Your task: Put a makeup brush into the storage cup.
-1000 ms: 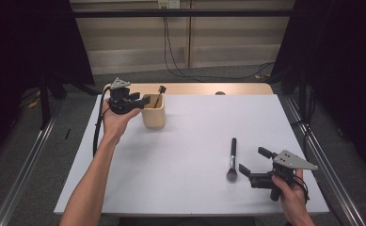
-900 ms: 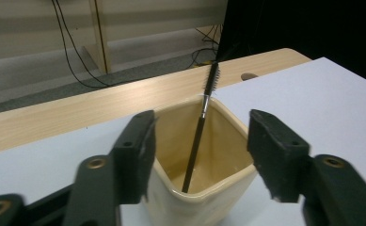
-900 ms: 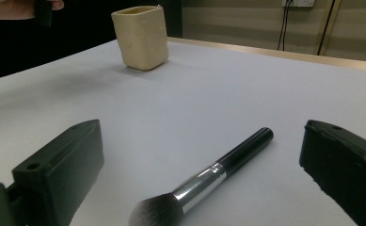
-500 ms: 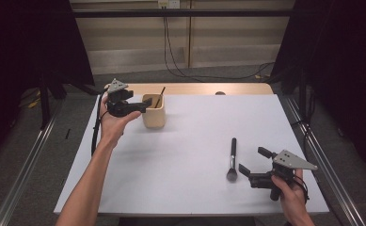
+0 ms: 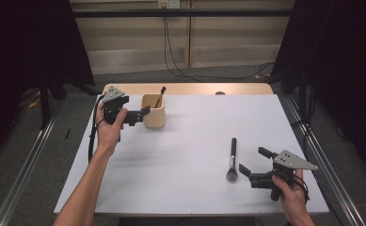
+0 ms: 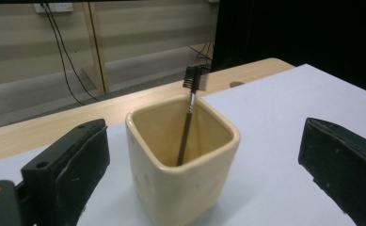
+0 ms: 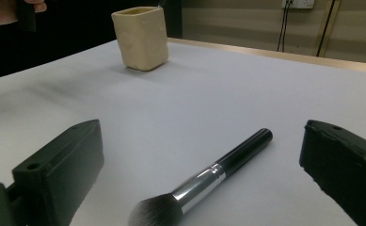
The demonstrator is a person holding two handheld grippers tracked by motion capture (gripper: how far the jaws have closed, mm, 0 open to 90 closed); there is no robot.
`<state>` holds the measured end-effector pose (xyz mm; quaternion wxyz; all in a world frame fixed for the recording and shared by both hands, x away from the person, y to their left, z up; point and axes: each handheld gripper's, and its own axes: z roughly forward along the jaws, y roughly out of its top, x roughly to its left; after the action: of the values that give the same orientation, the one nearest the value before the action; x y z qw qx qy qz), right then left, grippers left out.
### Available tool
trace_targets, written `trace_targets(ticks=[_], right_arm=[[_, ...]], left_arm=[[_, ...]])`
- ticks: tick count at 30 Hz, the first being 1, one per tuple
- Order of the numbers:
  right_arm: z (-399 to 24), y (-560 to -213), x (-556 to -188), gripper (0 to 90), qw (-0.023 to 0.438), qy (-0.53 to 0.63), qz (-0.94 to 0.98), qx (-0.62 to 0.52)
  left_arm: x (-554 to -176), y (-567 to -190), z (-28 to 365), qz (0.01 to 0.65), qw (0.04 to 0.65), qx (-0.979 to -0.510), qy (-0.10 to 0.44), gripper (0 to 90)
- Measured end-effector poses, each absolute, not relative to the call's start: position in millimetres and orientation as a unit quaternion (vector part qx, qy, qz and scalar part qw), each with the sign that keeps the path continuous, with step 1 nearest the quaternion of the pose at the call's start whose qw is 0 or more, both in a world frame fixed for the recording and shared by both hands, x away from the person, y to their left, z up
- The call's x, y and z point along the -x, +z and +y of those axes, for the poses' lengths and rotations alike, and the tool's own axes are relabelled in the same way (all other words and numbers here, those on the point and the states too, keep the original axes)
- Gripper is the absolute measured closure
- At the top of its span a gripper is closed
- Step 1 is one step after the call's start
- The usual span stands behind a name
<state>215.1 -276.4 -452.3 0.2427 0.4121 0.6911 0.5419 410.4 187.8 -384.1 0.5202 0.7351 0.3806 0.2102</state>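
Observation:
A cream square cup stands at the table's far left with a thin black spoolie brush leaning inside it. My left gripper hovers just left of the cup. Its jaws have just been opening and now stand wide, with nothing between them. In the left gripper view the cup and the brush sit ahead of the open gripper, untouched. A black makeup brush with a silver ferrule lies near the front right. My right gripper rests open just right of it, its jaws to either side of the brush.
The white table top has a wooden strip along its far edge. Cables hang down the wall behind. Dark curtains and metal rails flank both sides. The cup stands far off in the right gripper view.
My left gripper let go of the spoolie brush, which now leans in the cup, opened its jaws and drew back to the left. The right gripper and the makeup brush stayed put.

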Motion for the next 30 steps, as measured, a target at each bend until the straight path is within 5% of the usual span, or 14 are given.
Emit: trace_targets(ticks=[30], right_arm=[[-276.8, -451.7, -213.1, 0.0, 0.243, 0.543, 0.689, -0.414]], left_arm=[[-349.2, -401.4, 211.3, 0.353, 0.545, -0.728, 0.220, 2.2]])
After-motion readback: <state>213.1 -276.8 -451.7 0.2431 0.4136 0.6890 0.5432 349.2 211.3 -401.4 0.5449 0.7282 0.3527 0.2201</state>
